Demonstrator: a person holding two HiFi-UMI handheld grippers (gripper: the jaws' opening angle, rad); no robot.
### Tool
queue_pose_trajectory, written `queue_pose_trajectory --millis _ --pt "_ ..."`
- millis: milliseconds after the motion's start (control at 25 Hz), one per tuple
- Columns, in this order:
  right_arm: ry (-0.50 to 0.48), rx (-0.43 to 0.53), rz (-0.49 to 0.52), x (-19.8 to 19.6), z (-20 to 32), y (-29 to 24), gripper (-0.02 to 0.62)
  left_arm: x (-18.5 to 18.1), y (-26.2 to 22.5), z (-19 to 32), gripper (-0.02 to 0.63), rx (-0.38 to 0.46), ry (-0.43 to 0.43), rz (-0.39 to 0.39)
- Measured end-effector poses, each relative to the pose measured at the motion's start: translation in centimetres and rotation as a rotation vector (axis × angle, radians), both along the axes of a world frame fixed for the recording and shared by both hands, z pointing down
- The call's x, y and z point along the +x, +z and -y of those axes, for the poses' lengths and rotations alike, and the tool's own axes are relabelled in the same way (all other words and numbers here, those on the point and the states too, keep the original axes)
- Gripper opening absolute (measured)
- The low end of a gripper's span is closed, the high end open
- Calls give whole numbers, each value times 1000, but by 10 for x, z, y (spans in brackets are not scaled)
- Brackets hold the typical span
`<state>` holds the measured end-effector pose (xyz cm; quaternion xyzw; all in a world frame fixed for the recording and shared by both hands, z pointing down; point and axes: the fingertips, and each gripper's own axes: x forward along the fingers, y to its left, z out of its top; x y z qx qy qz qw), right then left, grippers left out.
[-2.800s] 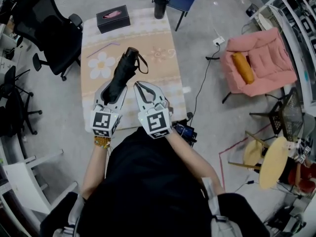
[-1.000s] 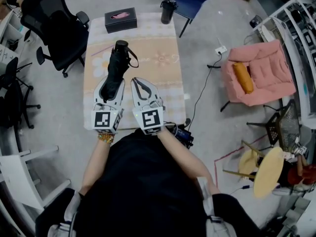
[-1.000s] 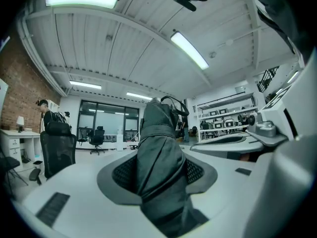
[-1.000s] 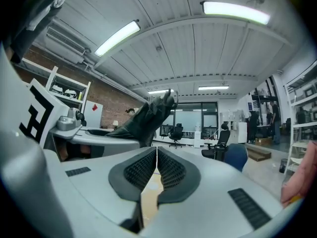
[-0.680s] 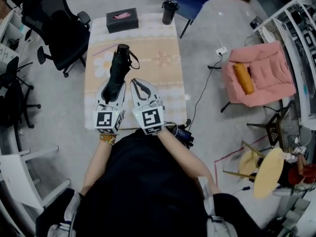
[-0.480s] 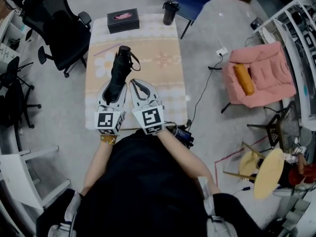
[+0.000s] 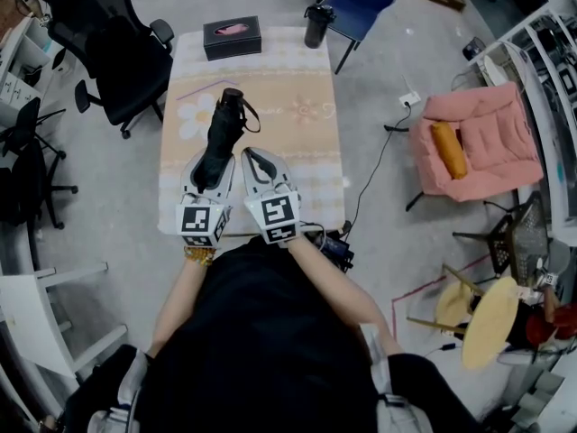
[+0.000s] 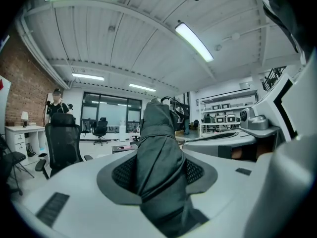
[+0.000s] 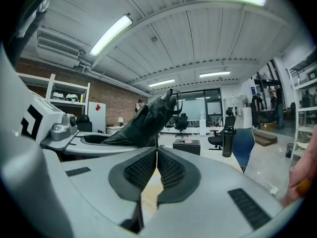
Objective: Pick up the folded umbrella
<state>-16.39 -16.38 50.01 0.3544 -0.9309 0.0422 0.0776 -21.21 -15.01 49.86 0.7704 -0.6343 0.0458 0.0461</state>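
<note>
Left gripper's (image 7: 210,158) jaws pinched the black folded fabric umbrella (image 7: 224,123) near the flower-print desk's (image 7: 306,147) front edge; right gripper's (image 7: 253,155) were pressed together.

— Where is the umbrella (image 7: 222,136)?
— Over the left half of the bench (image 7: 302,147), its near end between the jaws of the left tool (image 7: 211,158). The right tool (image 7: 253,155) is just to its right.
— And farther off?
— A box (image 7: 232,38) at the far edge, a bottle (image 7: 315,25) at the far right corner. An office chair (image 7: 115,54) stands left of the bench, an armchair (image 7: 482,142) well to the right.
</note>
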Motion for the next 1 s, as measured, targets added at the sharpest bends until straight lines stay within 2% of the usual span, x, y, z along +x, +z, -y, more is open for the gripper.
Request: queue_pose_trajectory --millis 480,720,1000 --pt "-31 4 -46 -9 -6 8 17 -4 13 -2 206 -29 -10 -13" --pt "-55 39 -78 -13 -7 7 15 -3 14 1 206 -30 -11 -18" --pt "-66 40 -79 -15 -9 9 15 -4 16 1 206 -36 -12 -21"
